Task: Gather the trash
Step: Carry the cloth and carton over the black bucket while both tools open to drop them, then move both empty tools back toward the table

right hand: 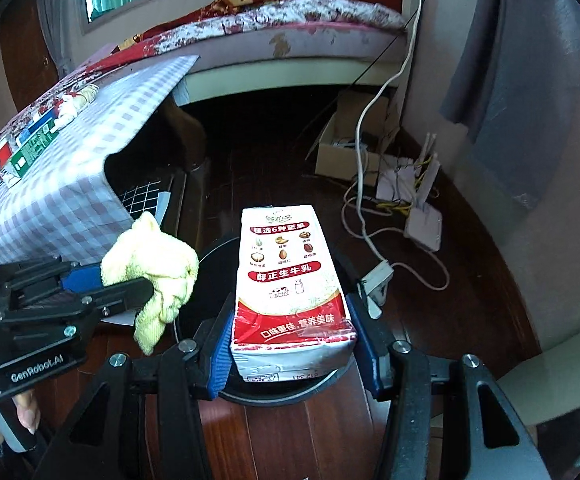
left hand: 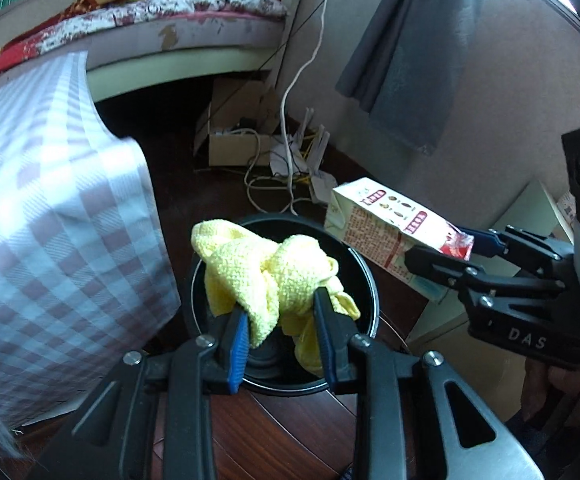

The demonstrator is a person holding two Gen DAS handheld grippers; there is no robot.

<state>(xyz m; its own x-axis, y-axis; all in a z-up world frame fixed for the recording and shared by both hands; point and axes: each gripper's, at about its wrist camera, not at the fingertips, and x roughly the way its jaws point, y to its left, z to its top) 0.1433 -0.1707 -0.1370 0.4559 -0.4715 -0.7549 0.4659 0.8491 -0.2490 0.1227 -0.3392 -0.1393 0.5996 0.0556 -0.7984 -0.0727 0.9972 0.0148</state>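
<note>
My left gripper (left hand: 280, 312) is shut on a crumpled yellow cloth (left hand: 266, 268) and holds it over the mouth of a round black bin (left hand: 363, 276) on the floor. In the right wrist view that same left gripper (right hand: 130, 280) comes in from the left with the yellow cloth (right hand: 154, 272) hanging from it. My right gripper (right hand: 293, 332) is shut on a white and red milk carton (right hand: 290, 276), also above the black bin (right hand: 214, 256). From the left wrist view the right gripper (left hand: 449, 248) holds the carton (left hand: 385, 232) at the bin's right rim.
A table under a checked cloth (right hand: 90, 184) stands left of the bin, with small cartons (right hand: 30, 152) on top. Beyond lie a bed (right hand: 290, 28), a cardboard box (right hand: 337, 152), white cables and a router (right hand: 421, 216) by the wall. A grey curtain (left hand: 409, 48) hangs at the right. Dark wood floor (right hand: 274, 432) surrounds the bin.
</note>
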